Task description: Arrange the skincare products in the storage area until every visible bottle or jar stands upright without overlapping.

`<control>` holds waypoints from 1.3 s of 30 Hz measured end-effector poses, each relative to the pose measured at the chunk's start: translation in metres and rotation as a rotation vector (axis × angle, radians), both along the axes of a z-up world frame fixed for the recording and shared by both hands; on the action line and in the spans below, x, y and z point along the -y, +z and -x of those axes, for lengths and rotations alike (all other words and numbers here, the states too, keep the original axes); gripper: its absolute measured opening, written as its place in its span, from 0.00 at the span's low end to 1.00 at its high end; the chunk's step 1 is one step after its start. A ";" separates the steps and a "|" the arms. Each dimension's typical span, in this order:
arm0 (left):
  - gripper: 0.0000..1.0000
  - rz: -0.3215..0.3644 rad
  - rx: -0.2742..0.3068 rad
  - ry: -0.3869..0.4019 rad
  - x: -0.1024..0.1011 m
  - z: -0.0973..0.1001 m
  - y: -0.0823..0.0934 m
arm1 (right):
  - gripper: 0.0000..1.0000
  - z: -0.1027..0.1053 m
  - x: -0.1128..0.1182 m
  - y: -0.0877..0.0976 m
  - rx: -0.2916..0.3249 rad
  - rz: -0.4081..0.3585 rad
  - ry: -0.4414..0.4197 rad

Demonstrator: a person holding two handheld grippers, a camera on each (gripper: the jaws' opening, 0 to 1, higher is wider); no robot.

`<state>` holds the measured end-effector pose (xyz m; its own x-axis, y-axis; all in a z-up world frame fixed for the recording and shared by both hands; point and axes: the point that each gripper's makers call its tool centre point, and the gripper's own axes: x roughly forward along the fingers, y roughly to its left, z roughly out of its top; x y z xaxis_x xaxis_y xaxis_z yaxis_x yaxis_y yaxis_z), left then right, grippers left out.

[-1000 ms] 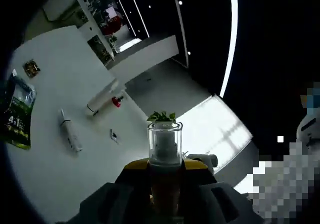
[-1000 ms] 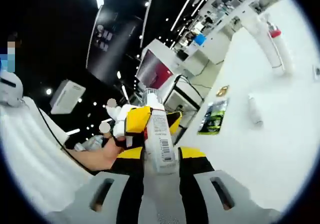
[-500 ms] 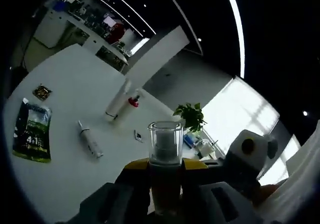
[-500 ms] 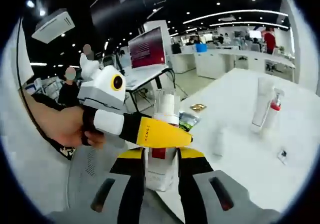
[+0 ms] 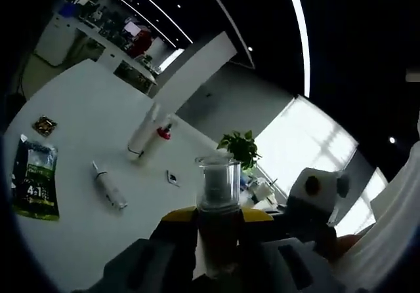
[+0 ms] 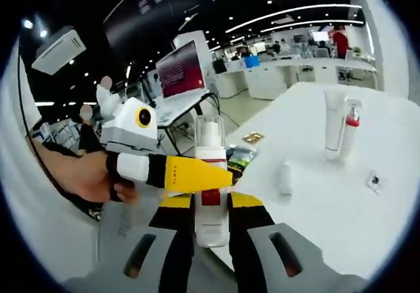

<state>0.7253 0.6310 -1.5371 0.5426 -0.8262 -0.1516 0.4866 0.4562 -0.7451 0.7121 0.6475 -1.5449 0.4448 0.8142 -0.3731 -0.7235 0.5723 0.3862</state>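
My left gripper (image 5: 218,219) is shut on a bottle with a clear cap (image 5: 218,185) and holds it upright above the white table (image 5: 79,221). My right gripper (image 6: 211,208) is shut on a white clear-capped bottle with a red label (image 6: 211,175). In the right gripper view the left gripper (image 6: 220,175), in a person's hand (image 6: 82,175), comes in from the left. Its yellow jaws cross that bottle at label height. I cannot tell whether both grip one bottle. A white tube (image 6: 333,122) and a red-collared pump bottle (image 6: 352,124) stand upright together on the table.
A small white tube (image 6: 284,177) lies flat mid-table. A green sachet (image 5: 34,191), a small gold packet (image 5: 44,126) and a tiny dark-and-white item (image 6: 374,181) also lie on the table. The right gripper (image 5: 314,198) shows at the right of the left gripper view. Desks and screens stand beyond the table.
Both hands have swung round, so both views have turned and levelled toward the table. Each gripper stays shut on its bottle. The things on the table have not moved.
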 end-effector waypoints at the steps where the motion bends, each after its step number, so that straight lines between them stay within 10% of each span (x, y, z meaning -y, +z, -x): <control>1: 0.24 0.024 -0.027 0.007 0.003 -0.001 0.000 | 0.16 0.000 0.002 0.000 0.003 0.011 -0.001; 13: 0.23 -0.079 -0.019 0.080 -0.023 -0.012 -0.012 | 0.18 0.003 -0.001 -0.005 0.103 0.098 0.044; 20: 0.23 -0.296 0.169 0.040 -0.043 -0.015 -0.019 | 0.25 -0.012 0.016 0.016 0.124 0.027 -0.004; 34: 0.23 -0.527 0.350 -0.143 -0.006 0.009 -0.029 | 0.17 -0.009 -0.011 0.010 0.062 0.040 0.030; 39: 0.23 -0.507 0.340 -0.148 -0.004 0.012 -0.028 | 0.16 -0.006 -0.007 0.010 0.046 0.045 0.040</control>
<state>0.7132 0.6352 -1.5647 0.5146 -0.7671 -0.3831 0.7434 0.6218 -0.2463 0.7186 0.6550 -1.5349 0.4301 0.8143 -0.3898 -0.7622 0.5589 0.3267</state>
